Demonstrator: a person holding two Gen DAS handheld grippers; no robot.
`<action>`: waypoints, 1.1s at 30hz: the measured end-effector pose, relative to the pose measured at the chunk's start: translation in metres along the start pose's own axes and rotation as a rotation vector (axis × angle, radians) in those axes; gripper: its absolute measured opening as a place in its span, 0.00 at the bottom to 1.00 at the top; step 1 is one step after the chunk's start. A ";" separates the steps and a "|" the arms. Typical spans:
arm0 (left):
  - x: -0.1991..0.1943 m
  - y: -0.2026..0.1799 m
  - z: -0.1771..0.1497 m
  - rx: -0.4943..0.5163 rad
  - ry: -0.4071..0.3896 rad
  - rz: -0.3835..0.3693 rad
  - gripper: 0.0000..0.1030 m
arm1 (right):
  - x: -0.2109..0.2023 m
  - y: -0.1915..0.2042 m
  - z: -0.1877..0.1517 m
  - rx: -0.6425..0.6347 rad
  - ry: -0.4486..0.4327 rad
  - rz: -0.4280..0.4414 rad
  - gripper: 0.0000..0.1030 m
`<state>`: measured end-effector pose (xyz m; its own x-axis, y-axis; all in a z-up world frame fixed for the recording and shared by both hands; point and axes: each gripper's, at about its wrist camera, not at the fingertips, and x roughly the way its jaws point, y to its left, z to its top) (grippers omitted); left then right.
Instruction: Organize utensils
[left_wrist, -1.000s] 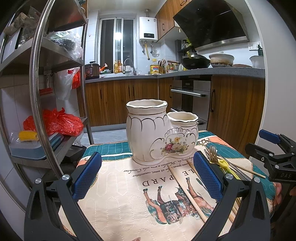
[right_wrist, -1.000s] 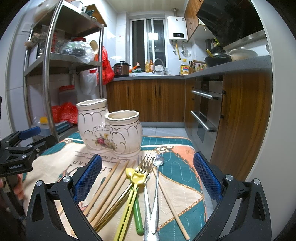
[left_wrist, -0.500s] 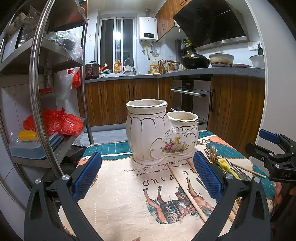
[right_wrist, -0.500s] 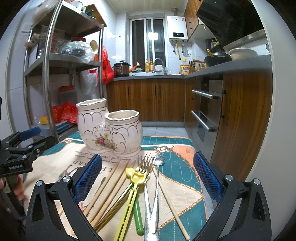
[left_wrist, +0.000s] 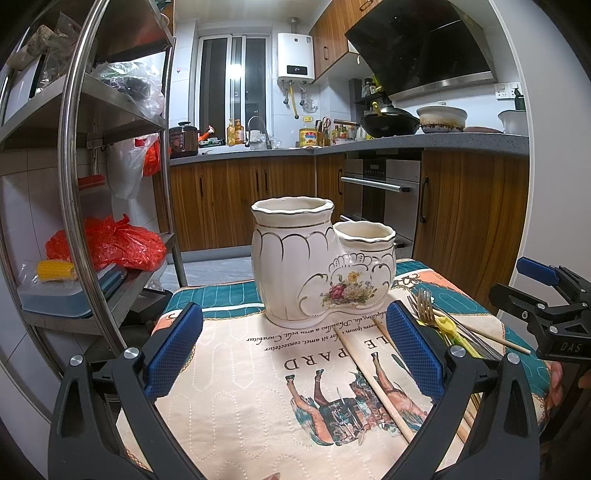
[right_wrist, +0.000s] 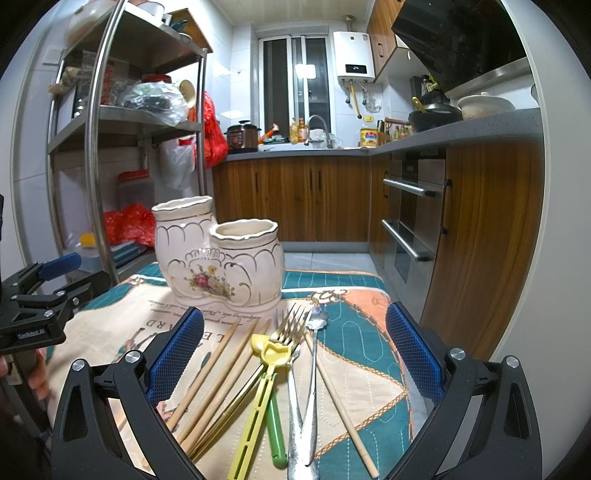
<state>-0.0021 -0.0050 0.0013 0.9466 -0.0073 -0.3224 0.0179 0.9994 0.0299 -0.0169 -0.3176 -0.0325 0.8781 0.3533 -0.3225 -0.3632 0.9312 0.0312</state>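
Note:
A white ceramic double-pot holder (left_wrist: 317, 262) (right_wrist: 218, 258) with gold trim and a flower print stands at the far end of the patterned table mat (left_wrist: 240, 380); both pots look empty. Loose utensils lie on the mat to its right: wooden chopsticks (right_wrist: 210, 365), a yellow plastic piece (right_wrist: 258, 387), a green handle (right_wrist: 276, 428), metal forks (right_wrist: 291, 325) and a small spoon (right_wrist: 317, 325). My right gripper (right_wrist: 295, 354) hovers open over these utensils, holding nothing. Facing the holder, my left gripper (left_wrist: 295, 343) is open and empty too. One chopstick (left_wrist: 373, 376) lies between its fingers.
A steel shelving rack (left_wrist: 74, 177) with bags and boxes stands close on the left of the table. Wooden kitchen cabinets (right_wrist: 295, 199) and an oven (right_wrist: 410, 221) lie beyond and to the right. The other gripper shows at each view's edge, right gripper (left_wrist: 546, 310) and left gripper (right_wrist: 40, 295).

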 end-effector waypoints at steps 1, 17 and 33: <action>0.000 0.000 0.000 0.000 0.000 -0.001 0.95 | 0.000 0.000 0.000 0.000 0.000 0.000 0.95; 0.000 0.000 0.000 0.001 0.000 0.001 0.95 | 0.000 0.001 0.000 0.002 0.001 0.000 0.95; 0.005 -0.005 0.015 0.093 0.051 -0.018 0.95 | 0.007 -0.001 0.001 -0.006 0.061 -0.026 0.95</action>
<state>0.0074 -0.0102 0.0139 0.9284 -0.0206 -0.3710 0.0664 0.9916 0.1111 -0.0099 -0.3157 -0.0339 0.8665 0.3231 -0.3804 -0.3430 0.9392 0.0164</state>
